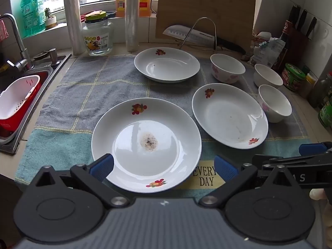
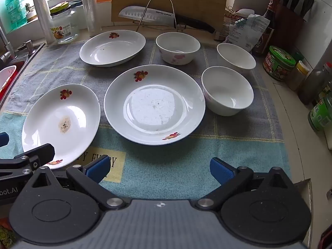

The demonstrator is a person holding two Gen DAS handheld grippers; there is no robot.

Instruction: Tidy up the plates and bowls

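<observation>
Three white plates and three white bowls lie spread, unstacked, on a blue-and-grey towel (image 2: 186,151) covering a kitchen surface, as a person holds two grippers over its near edge. The sorting appears not yet begun: no piece rests on another.

The left gripper (image 1: 164,167) hangs above the near rim of the stained plate (image 1: 146,143), jaws wide and empty, touching nothing. The right gripper (image 2: 159,169) hovers over bare towel just short of the middle plate (image 2: 154,103), jaws equally wide and empty. The far plate (image 2: 112,47) sits toward the window.

The three bowls cluster on the right side of the towel: the near bowl (image 2: 227,90) just beside the middle plate, the right bowl (image 2: 236,57) behind it, the flowered bowl (image 2: 177,47) at the back.

The likely next move is a grasp on one plate's rim to lift it onto another; that calls for a jaw slid under a low, thin edge on soft cloth, which may bunch.

A sink (image 1: 31,76) with a red-and-white basket (image 1: 18,101) lies to the left. A cutting board (image 2: 170,0), a knife (image 2: 149,15) on a wire rack, a glass jar (image 2: 64,28) and condiment bottles crowd the back and right edges, leaving little spare room.
</observation>
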